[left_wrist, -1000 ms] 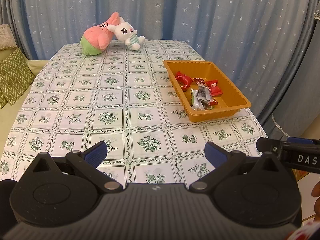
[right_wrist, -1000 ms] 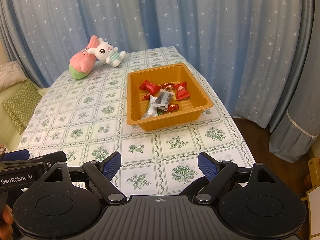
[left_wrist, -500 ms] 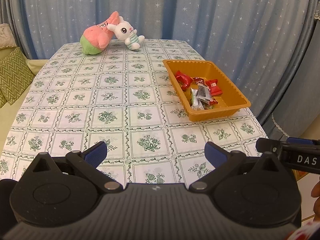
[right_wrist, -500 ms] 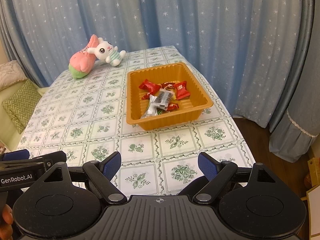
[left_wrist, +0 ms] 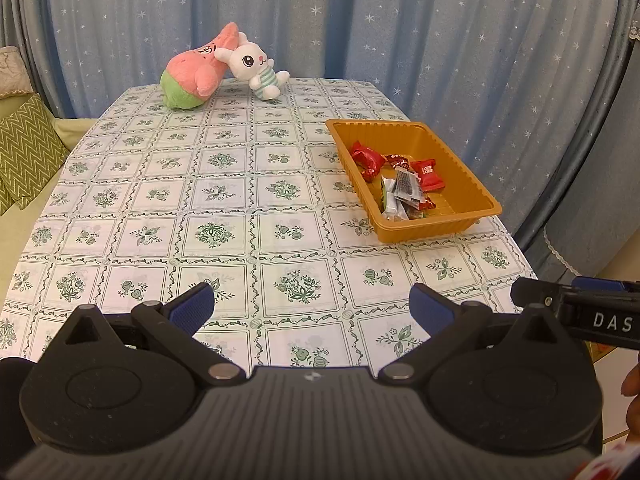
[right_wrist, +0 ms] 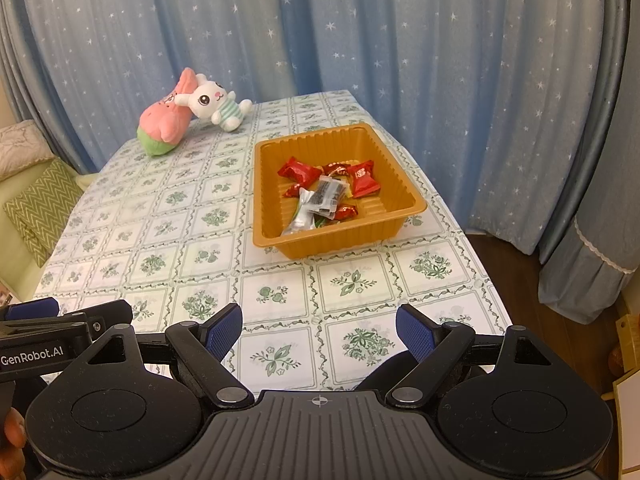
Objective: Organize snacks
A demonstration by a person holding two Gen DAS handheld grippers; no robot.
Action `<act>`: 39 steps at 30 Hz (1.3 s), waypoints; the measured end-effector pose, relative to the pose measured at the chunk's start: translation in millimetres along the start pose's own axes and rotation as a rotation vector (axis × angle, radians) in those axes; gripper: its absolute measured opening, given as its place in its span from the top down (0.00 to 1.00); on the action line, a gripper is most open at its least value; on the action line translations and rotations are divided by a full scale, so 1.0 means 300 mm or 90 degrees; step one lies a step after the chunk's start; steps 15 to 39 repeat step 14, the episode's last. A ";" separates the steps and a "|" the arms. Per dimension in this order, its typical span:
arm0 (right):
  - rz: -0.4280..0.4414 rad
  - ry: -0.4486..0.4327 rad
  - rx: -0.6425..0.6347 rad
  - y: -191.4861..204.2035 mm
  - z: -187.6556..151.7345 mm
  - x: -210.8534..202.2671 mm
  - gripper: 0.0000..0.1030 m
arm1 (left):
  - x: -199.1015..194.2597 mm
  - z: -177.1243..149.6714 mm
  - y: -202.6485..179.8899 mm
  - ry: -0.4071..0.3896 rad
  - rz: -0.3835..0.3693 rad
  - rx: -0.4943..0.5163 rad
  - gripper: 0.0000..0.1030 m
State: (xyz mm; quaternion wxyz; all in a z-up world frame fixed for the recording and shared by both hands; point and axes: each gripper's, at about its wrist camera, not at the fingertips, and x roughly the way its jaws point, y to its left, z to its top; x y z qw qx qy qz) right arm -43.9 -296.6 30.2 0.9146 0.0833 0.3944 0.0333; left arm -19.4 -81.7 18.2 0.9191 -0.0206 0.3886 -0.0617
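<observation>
Left wrist view shows your left gripper [left_wrist: 310, 306] wide open and empty over the table's near edge; the snacks [left_wrist: 400, 184] already lie in the orange tray [left_wrist: 420, 232] by the right edge. Organizing looks done or barely begun. Your right gripper [right_wrist: 318, 334] hangs likewise, open, empty, tilted downward.

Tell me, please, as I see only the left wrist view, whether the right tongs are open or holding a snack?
Observer: The right tongs are open and empty; only tablecloth shows between them, short of the tray.
Operator: Thank you. Does that camera catch my left tongs?
Observer: Yes, at its lower left edge; the left tongs show a side label reading GenRobot.AI.
</observation>
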 end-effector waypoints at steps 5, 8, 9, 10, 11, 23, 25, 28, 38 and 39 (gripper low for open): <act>0.000 0.001 0.001 -0.002 -0.004 0.001 0.19 | 0.000 -0.001 -0.001 0.000 0.000 0.000 0.00; 0.001 0.001 0.001 -0.004 -0.006 0.003 0.19 | 0.003 -0.002 -0.001 0.001 -0.003 -0.003 0.00; 0.001 0.001 0.001 -0.004 -0.006 0.003 0.19 | 0.004 -0.003 -0.001 0.001 -0.006 -0.005 0.00; 0.001 0.001 0.001 -0.004 -0.006 0.003 0.19 | 0.005 -0.005 0.000 0.000 -0.009 -0.008 0.00; 0.001 0.001 0.001 -0.004 -0.006 0.003 0.19 | 0.005 -0.007 0.000 -0.003 -0.011 -0.008 0.00; 0.004 0.001 0.005 -0.008 -0.013 0.007 0.19 | 0.003 -0.008 -0.004 -0.009 -0.009 -0.001 0.00; 0.004 0.001 0.005 -0.008 -0.013 0.007 0.19 | 0.003 -0.008 -0.004 -0.009 -0.009 -0.001 0.00; 0.004 0.001 0.005 -0.008 -0.013 0.007 0.19 | 0.003 -0.008 -0.004 -0.009 -0.009 -0.001 0.00; 0.004 0.001 0.005 -0.008 -0.013 0.007 0.19 | 0.003 -0.008 -0.004 -0.009 -0.009 -0.001 0.00; 0.004 0.001 0.005 -0.008 -0.013 0.007 0.19 | 0.003 -0.008 -0.004 -0.009 -0.009 -0.001 0.00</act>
